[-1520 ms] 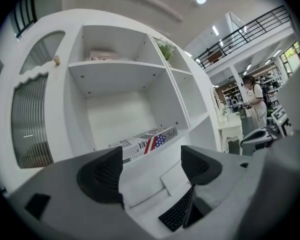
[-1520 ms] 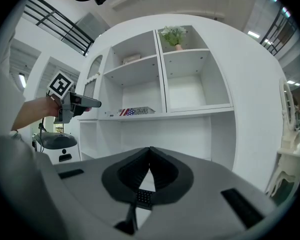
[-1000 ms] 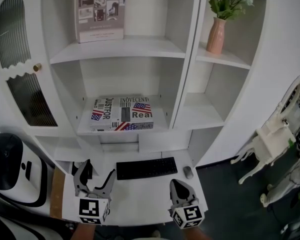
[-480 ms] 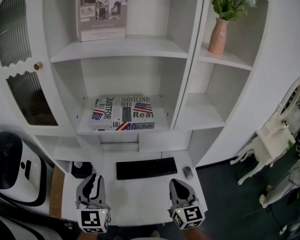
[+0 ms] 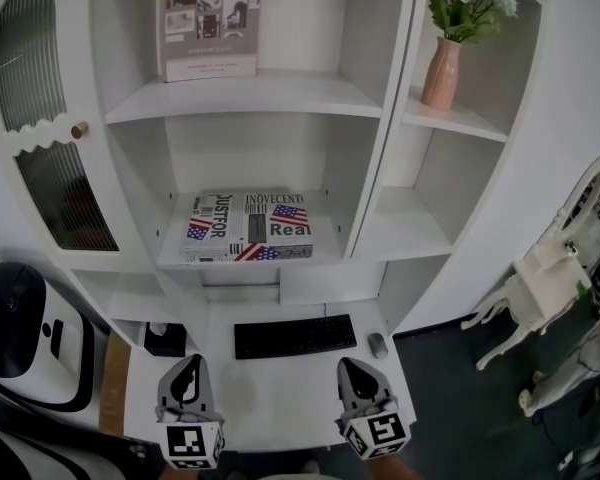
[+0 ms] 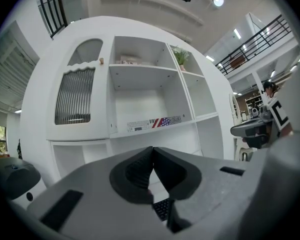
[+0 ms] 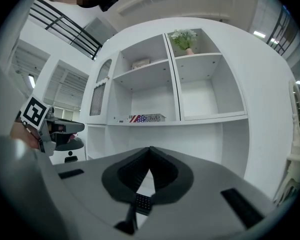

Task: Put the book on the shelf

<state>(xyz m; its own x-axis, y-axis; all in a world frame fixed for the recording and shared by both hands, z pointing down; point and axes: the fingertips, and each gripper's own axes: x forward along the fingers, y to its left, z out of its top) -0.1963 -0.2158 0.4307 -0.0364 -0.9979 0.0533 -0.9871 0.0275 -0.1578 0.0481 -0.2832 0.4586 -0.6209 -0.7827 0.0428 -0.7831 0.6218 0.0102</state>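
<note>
Book (image 5: 248,227) lies flat on the middle shelf (image 5: 330,250), centre frame, so the task looks done. Your left gripper (image 5: 187,368), lower left, has just closed its jaws; they're pressed together on nothing. Your right gripper (image 5: 354,366), lower right, is likewise pressed together and empty. Both sit low over the desk (image 5: 280,403), likely parked clear.

The book (image 5: 250,226) lies flat, cover up, on the white middle shelf (image 5: 327,238), reaching its front edge; the cover shows American flags and bold black lettering.
</note>
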